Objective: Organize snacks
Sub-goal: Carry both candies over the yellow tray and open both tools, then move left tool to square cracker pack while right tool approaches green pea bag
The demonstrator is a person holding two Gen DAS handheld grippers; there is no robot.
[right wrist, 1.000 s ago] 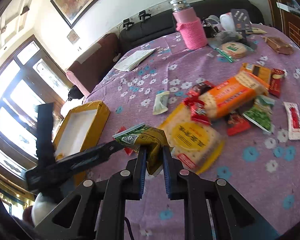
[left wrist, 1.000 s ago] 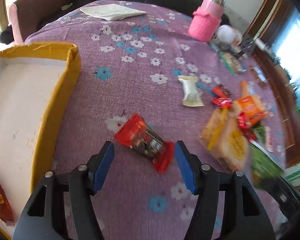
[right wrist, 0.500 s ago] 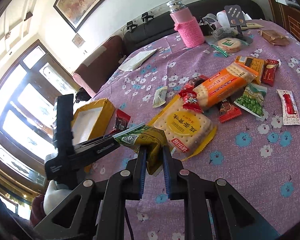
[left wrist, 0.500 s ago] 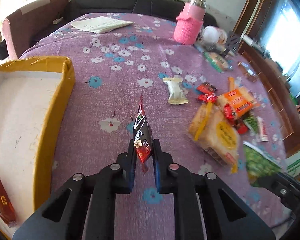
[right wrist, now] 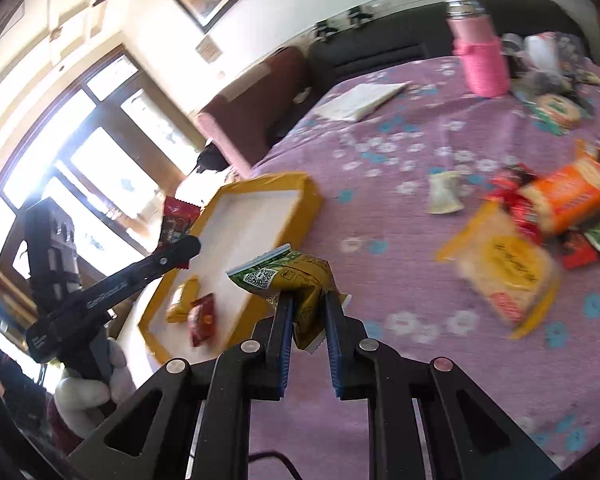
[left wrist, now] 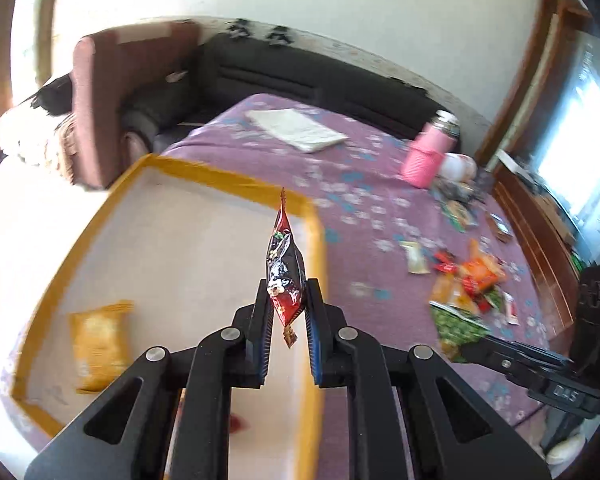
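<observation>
My left gripper [left wrist: 287,292] is shut on a red and black snack packet [left wrist: 283,264], held edge-on above the yellow-rimmed white box [left wrist: 168,248]. In the right wrist view this gripper [right wrist: 186,246] holds the red packet [right wrist: 176,220] over the box's [right wrist: 260,192] far edge. My right gripper [right wrist: 306,300] is shut on a green and yellow snack bag [right wrist: 288,276], held above the purple cloth just right of the box. A yellow packet [left wrist: 98,344] and a red packet [right wrist: 202,318] lie inside the box.
A heap of loose snacks [right wrist: 540,216] lies on the purple flowered tablecloth [right wrist: 400,152] to the right. A pink-sleeved bottle [right wrist: 480,56] and a white paper [right wrist: 360,100] stand farther back. A sofa [left wrist: 300,76] and armchair [left wrist: 112,92] lie beyond the table.
The left gripper closed on the red packet, lifted it and carried it left over the box. The right gripper, still holding the green bag, moved left toward the box.
</observation>
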